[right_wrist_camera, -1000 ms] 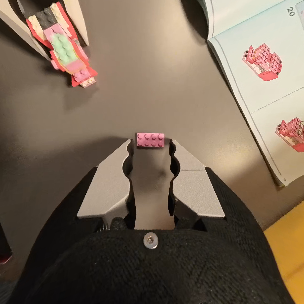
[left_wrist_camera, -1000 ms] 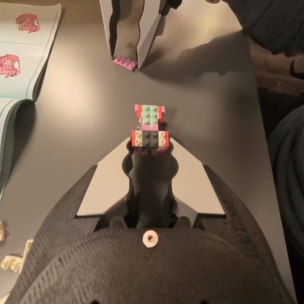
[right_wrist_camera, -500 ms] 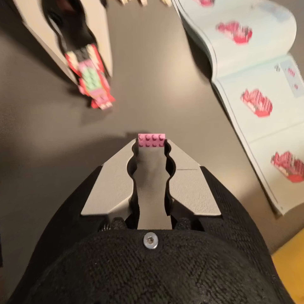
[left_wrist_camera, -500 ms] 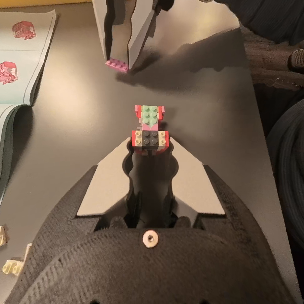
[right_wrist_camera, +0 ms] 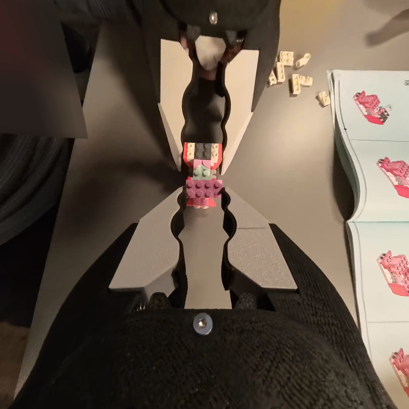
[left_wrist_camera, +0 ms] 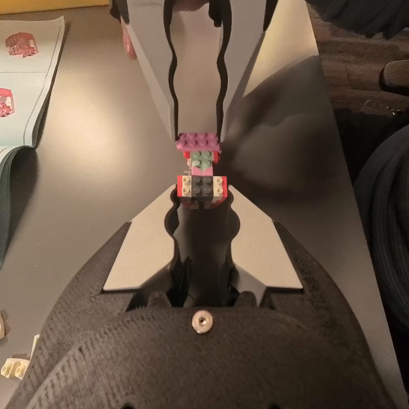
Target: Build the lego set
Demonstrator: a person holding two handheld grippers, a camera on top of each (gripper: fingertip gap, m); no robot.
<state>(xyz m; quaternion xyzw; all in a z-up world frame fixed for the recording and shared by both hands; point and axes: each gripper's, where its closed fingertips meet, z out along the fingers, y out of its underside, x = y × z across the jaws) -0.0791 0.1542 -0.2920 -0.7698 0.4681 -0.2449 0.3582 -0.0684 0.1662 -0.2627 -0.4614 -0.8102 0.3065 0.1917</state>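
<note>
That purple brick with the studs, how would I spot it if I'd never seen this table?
Find the dark table, where two grippers meet tip to tip. The right gripper pinches a flat purple brick over the far end of the multicoloured brick model. It alone is purple, eight studs.

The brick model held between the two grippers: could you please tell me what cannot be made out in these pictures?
- Whether the purple plate is pressed onto the model or only over it: both views look down from above.
- Model's underside: hidden by its own bricks and the left gripper.
- Model's far end, left view: covered by the plate.
- Booklet: cut off by the frame edge in both views.
- Cream bricks: too small to identify.
</note>
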